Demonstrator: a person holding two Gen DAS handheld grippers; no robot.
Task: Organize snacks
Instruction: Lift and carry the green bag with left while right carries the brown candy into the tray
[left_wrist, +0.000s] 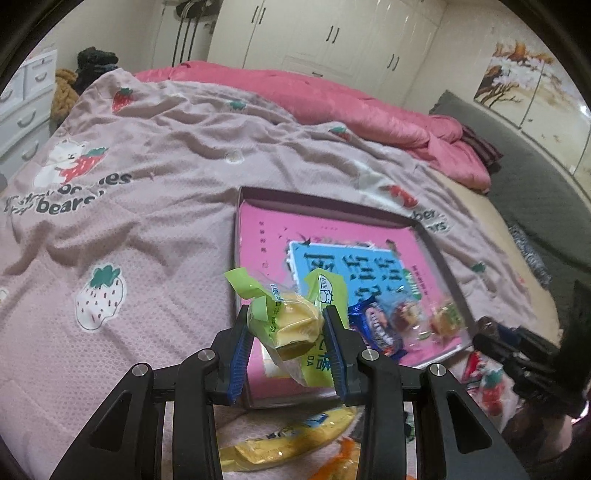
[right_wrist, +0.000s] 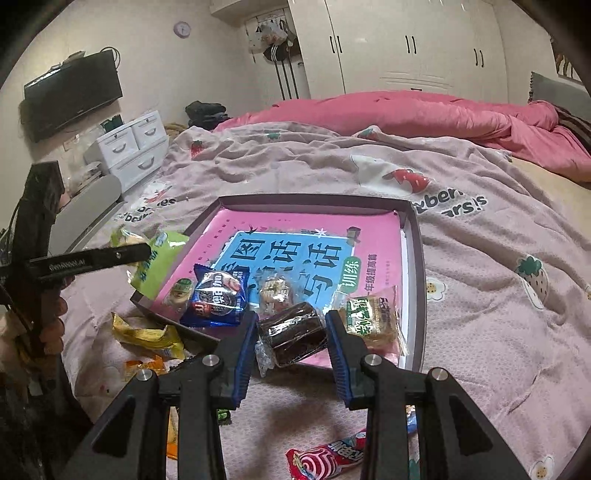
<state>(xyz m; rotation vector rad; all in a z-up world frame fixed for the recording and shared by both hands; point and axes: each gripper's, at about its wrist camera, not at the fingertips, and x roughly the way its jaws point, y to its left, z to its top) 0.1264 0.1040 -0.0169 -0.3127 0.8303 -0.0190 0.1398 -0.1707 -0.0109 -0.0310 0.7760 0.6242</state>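
crinkly plastic wraps every snack, so each should be light, slippery and easy to crush; a hold across the firm middle seems safest. the left gripper is clamped on a green-wrapped yellow cake above the tray's near corner. the right gripper squeezes a dark chocolate cake over the tray's near edge. three more packets lie in the tray: blue packet, small clear-wrapped snack, green-labelled biscuit. a red packet and yellow wrappers lie on the blanket.

Bed w/ strawberry blanket: tray, loose snack packs, pink duvet.
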